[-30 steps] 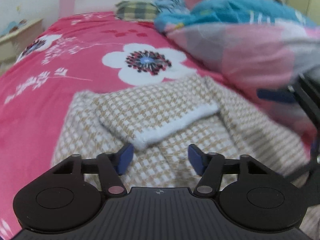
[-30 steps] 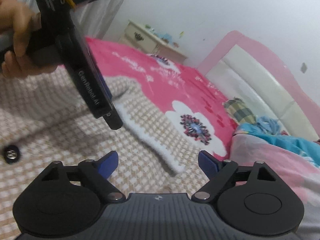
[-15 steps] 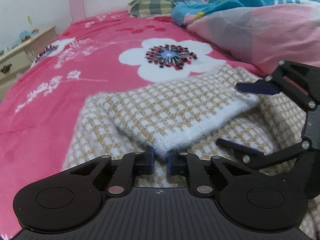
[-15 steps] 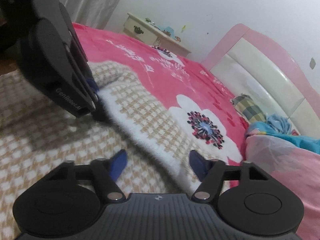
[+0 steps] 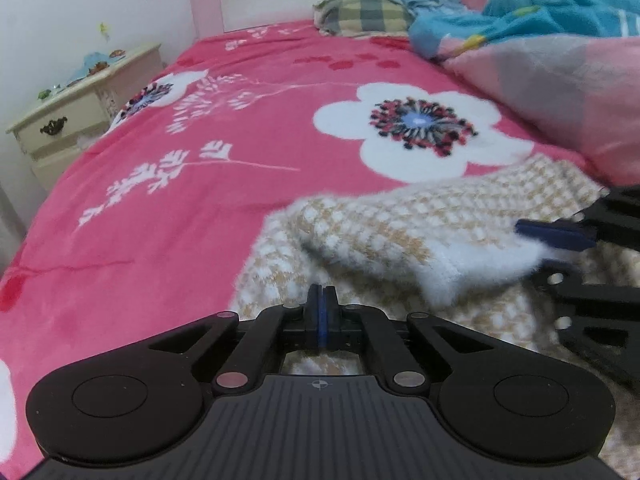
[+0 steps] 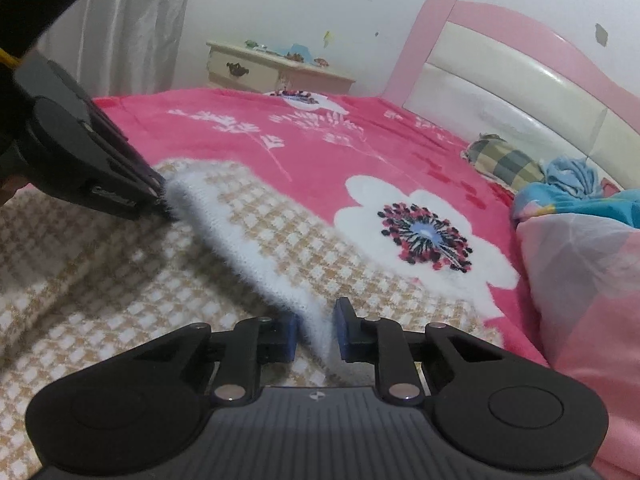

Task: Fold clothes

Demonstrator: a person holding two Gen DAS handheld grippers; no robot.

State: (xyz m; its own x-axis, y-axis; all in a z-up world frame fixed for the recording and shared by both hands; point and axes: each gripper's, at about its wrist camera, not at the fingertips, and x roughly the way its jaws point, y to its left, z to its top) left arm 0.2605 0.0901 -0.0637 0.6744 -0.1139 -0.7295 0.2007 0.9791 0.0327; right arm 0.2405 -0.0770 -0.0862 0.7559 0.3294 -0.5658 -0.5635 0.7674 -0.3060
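Observation:
A beige-and-white houndstooth sweater (image 5: 276, 276) lies on the pink flowered bedspread (image 5: 240, 128). Its sleeve (image 5: 400, 220) is folded over the body and ends in a fuzzy white cuff (image 6: 248, 256). My left gripper (image 5: 320, 308) is shut, its tips pinching the sleeve's near edge; in the right wrist view the left gripper (image 6: 162, 204) meets the cuff's far corner. My right gripper (image 6: 316, 334) is closed on the cuff's other end, with white knit filling the gap between its pads. In the left wrist view the right gripper (image 5: 556, 258) has one finger above the cuff and one below.
A pink, grey and blue quilt (image 5: 560, 92) is heaped along the right side of the bed. A checked pillow (image 5: 360, 16) lies by the white headboard (image 6: 500, 80). A cream nightstand (image 5: 80, 100) stands left of the bed, with a curtain (image 6: 140, 20) beside it.
Both grippers went from open to shut. The left closed on the sleeve's corner, then the right closed around the cuff's other end. The cuff now looks slightly lifted.

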